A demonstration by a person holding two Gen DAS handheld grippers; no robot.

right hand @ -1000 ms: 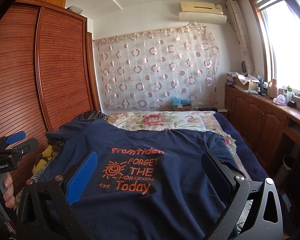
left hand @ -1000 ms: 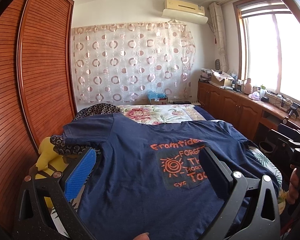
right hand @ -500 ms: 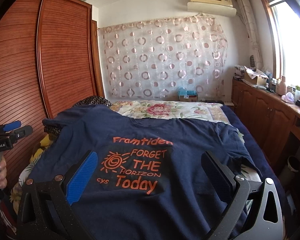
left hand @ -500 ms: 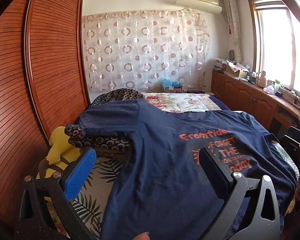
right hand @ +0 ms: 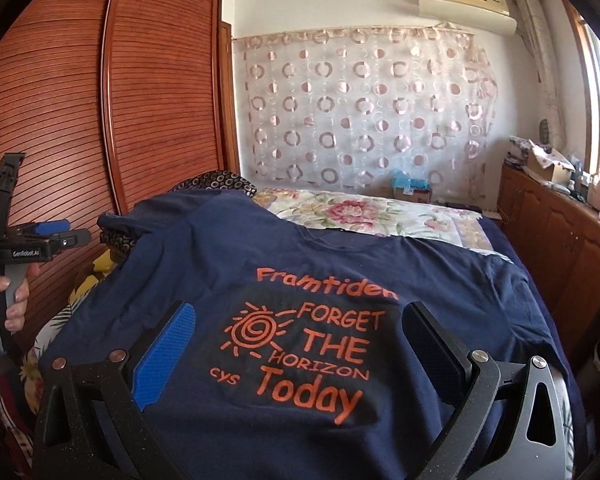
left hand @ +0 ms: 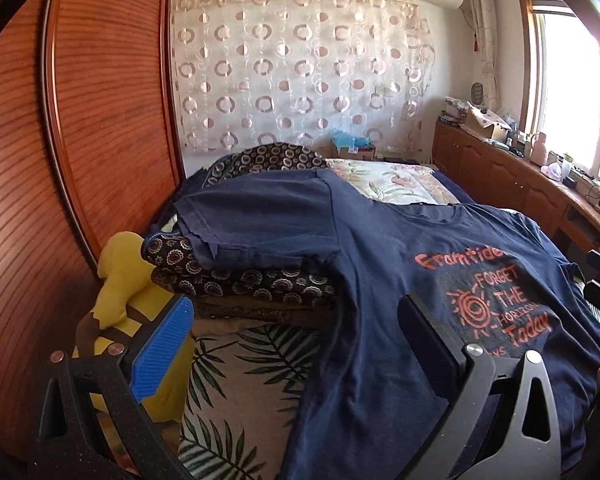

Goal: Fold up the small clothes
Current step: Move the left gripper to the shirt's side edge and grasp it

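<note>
A navy T-shirt (left hand: 380,264) with orange print "Forget the Horizon Today" lies spread flat, print up, on the bed; it also shows in the right wrist view (right hand: 324,280). Its left sleeve (left hand: 256,216) rests on a stack of dark patterned cushions. My left gripper (left hand: 296,344) is open and empty, held above the shirt's left edge. My right gripper (right hand: 300,344) is open and empty, held above the printed chest. The left gripper also shows at the left edge of the right wrist view (right hand: 56,236), held in a hand.
A yellow plush toy (left hand: 128,280) sits by the wooden wardrobe (left hand: 80,140) on the left. Dark patterned cushions (left hand: 244,280) lie under the sleeve. A floral bedspread (right hand: 364,216) covers the far bed. Wooden cabinets (right hand: 560,240) run along the right wall.
My left gripper has swung left, from over the print to over the shirt's left edge and the palm-leaf sheet. My right gripper has moved slightly closer over the print. Both stay open.
</note>
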